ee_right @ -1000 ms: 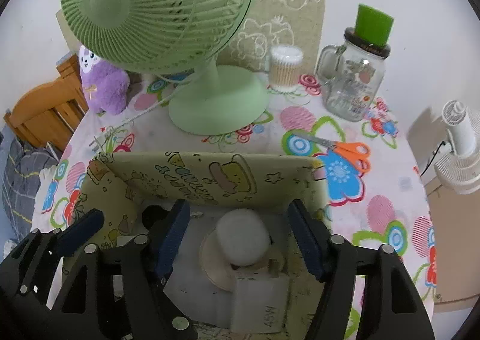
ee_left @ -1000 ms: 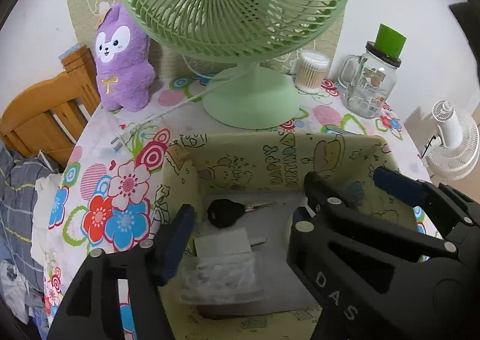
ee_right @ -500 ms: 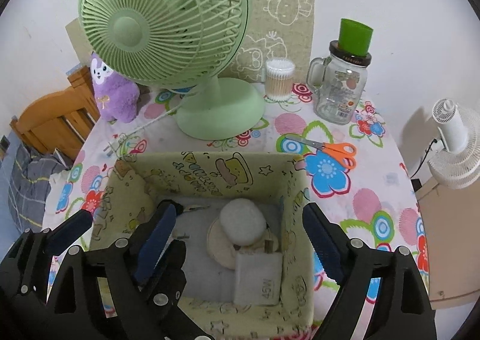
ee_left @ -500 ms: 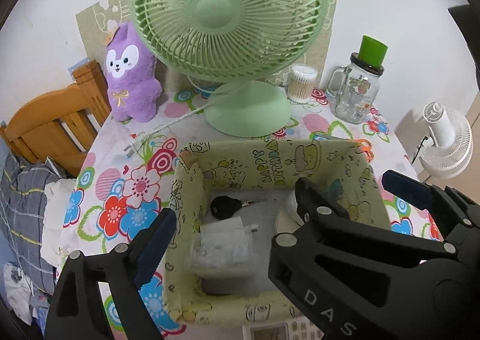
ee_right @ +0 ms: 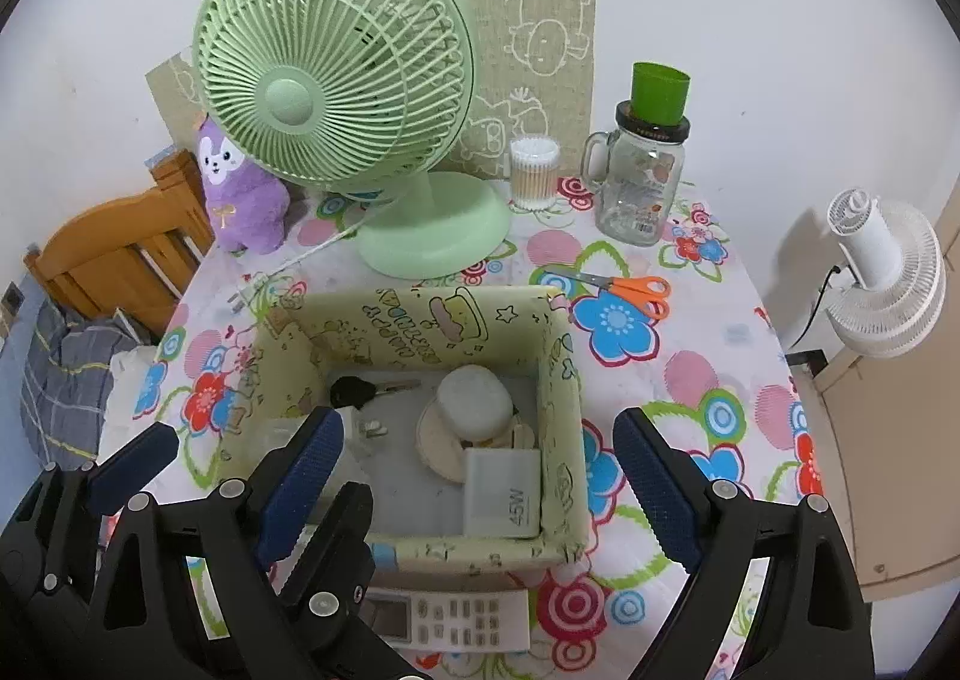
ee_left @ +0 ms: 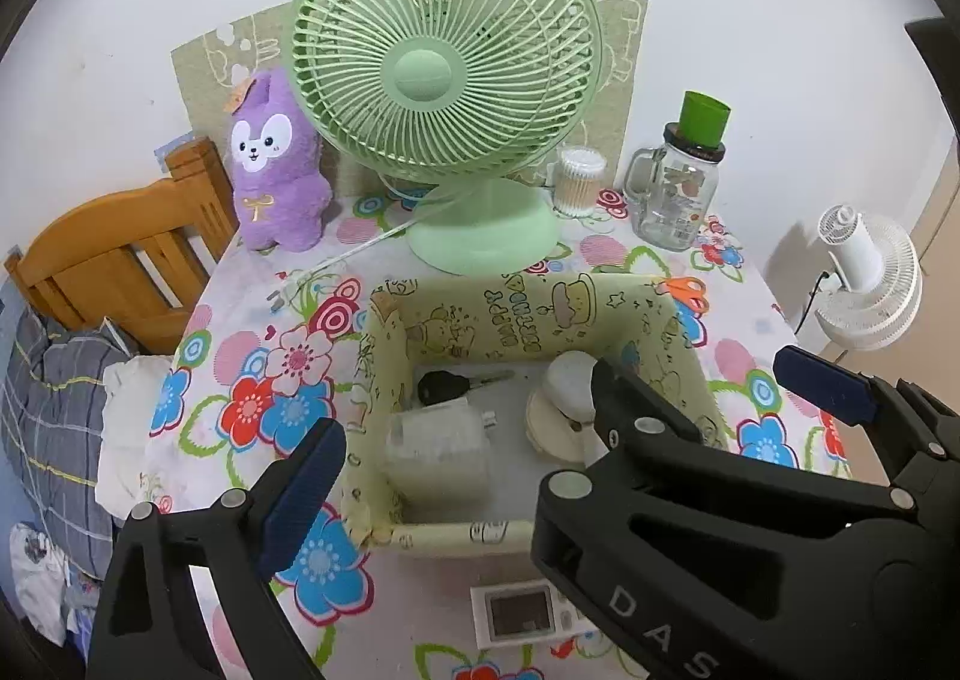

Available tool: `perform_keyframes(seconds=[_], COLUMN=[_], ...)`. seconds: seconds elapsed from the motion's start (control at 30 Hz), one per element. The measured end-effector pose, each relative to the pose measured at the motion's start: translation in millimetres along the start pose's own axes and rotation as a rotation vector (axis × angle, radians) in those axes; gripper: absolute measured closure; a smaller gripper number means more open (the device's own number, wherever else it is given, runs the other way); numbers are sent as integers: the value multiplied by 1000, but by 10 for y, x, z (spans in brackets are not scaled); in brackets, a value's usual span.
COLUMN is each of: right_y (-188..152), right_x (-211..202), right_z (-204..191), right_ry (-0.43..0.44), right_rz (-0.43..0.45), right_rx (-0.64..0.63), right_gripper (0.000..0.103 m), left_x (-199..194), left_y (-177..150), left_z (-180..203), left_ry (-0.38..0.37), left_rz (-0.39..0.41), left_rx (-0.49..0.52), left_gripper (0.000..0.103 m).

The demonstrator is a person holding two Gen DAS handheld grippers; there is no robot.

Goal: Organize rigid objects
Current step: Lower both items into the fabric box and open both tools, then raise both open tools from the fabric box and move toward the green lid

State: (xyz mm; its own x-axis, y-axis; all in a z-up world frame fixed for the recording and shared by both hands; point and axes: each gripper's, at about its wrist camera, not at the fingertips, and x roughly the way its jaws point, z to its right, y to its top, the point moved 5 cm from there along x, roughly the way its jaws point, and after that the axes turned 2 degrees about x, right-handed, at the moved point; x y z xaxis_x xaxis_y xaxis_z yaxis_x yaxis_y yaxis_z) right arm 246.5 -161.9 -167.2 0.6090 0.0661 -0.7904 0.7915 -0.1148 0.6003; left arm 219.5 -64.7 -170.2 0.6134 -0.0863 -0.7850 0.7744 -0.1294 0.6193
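Note:
A pale yellow cartoon-print box stands mid-table. It holds a black car key, a white rounded object on a beige disc, a white 45W charger and a clear plastic packet. My right gripper is open and empty above the box's near side. My left gripper is open and empty, raised over the box. A white remote lies in front of the box.
A green desk fan, a purple plush, a cotton-swab jar and a glass mug jar with a green cup stand at the back. Orange scissors lie right of the box. A wooden chair stands left, a white fan right.
Both grippers have pulled back and up away from the box, so more of the table and the remote come into view. The box contents have not moved.

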Motion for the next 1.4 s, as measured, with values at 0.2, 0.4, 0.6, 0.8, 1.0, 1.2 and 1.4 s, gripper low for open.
perform_keyframes(seconds=[0.2,0.4,0.6,0.8,1.0,1.2,1.4], right_y=[-39,-99,-167,-235,-318,-440,-584], right_x=[-204,-388,-553,-711,-848,-988,-1090], right_z=[-16,-13,-1,9,21,46,81], right_ry=[2,9,13,8,10,8,8], right_rz=[18,30,33,40,43,47,47], right_rx=[-1,9,15,7,6,8,17], right_gripper=[9,9,9,9,9,9,9], left_x=[-186,-353,-519,-663,-797,-904,-993], left_y=[-43,-91,-149,-204,-296,-410,-525], left_z=[1,16,54,99,126,143,194], left_ry=[0,5,4,-2,-2,-10,-9], left_rz=[14,24,31,41,45,43,49], left_rx=[-4,4,16,17,19,21,43], left_gripper=[6,6,6,6,5,5,4])
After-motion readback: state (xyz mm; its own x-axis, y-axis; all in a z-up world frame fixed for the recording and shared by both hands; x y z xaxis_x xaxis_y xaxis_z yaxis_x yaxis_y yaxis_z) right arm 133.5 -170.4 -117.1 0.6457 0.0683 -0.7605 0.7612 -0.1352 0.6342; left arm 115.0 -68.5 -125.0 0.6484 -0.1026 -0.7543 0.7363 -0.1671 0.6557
